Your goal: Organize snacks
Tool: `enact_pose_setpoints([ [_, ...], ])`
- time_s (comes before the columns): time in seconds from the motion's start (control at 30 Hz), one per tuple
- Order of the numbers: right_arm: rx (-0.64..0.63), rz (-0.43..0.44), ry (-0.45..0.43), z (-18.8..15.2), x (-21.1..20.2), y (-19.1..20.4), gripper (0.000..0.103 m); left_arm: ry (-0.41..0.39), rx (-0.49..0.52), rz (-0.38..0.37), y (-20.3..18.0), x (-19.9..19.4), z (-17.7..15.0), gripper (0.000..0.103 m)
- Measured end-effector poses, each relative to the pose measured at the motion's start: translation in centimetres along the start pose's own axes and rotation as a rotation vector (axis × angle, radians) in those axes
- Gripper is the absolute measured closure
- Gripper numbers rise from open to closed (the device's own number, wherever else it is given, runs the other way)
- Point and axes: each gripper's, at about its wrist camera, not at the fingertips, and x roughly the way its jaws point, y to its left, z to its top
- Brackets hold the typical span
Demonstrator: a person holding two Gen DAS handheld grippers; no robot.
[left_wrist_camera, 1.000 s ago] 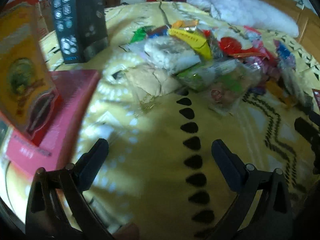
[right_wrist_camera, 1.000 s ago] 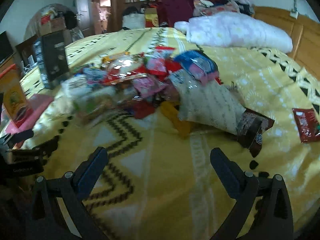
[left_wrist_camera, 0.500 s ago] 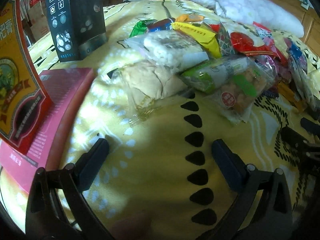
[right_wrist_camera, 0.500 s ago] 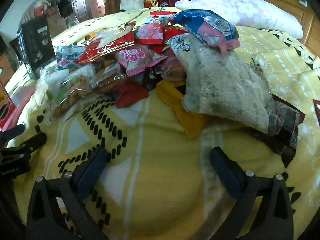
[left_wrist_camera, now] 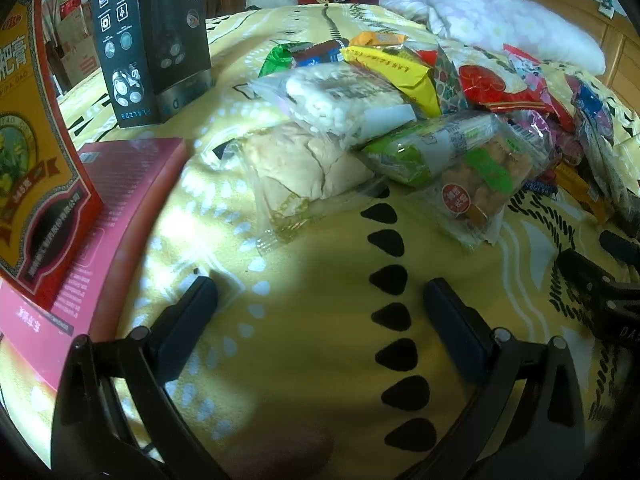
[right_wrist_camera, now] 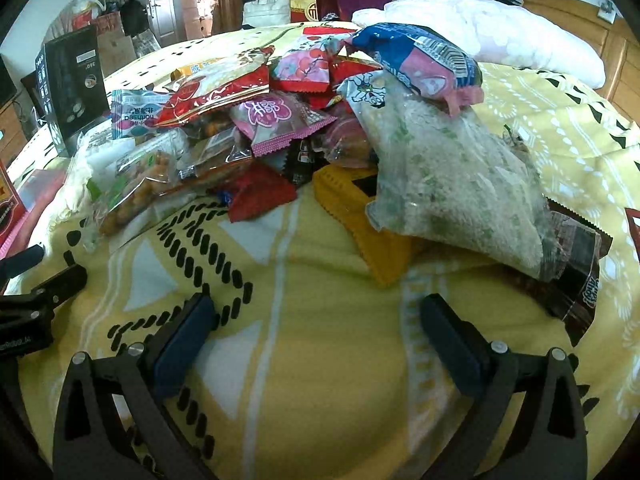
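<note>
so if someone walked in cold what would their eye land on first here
Most likely the heap of snack packets piled mid-bed on the yellow patterned blanket, with a big pale speckled bag slumped on its right side and a blue-and-pink packet on top. Next, the boxes on the left: a tall black box standing upright and a flat pink box nearer. Both grippers, left and right, hover empty, jaws open.

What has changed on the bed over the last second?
Both pairs of tongs, left and right, have moved forward toward the heap of colourful plastic snack packets, which now looms larger. Nothing was taken hold of or let go. Both stay open and empty, and the packets lie as before on the yellow patterned blanket.
</note>
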Motion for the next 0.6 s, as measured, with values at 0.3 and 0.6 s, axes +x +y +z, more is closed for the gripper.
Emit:
enact_pose_setpoints([
  [0.3,-0.002,-0.002,0.0,0.01,-0.03,-0.16,0.0,0.002,0.004,0.002,-0.08,0.07,-0.01,0.0],
  [0.6,-0.005,-0.006,0.002,0.04,-0.09,0.12,0.0,0.002,0.008,0.005,-0.2,0.16,0.06,0.0],
])
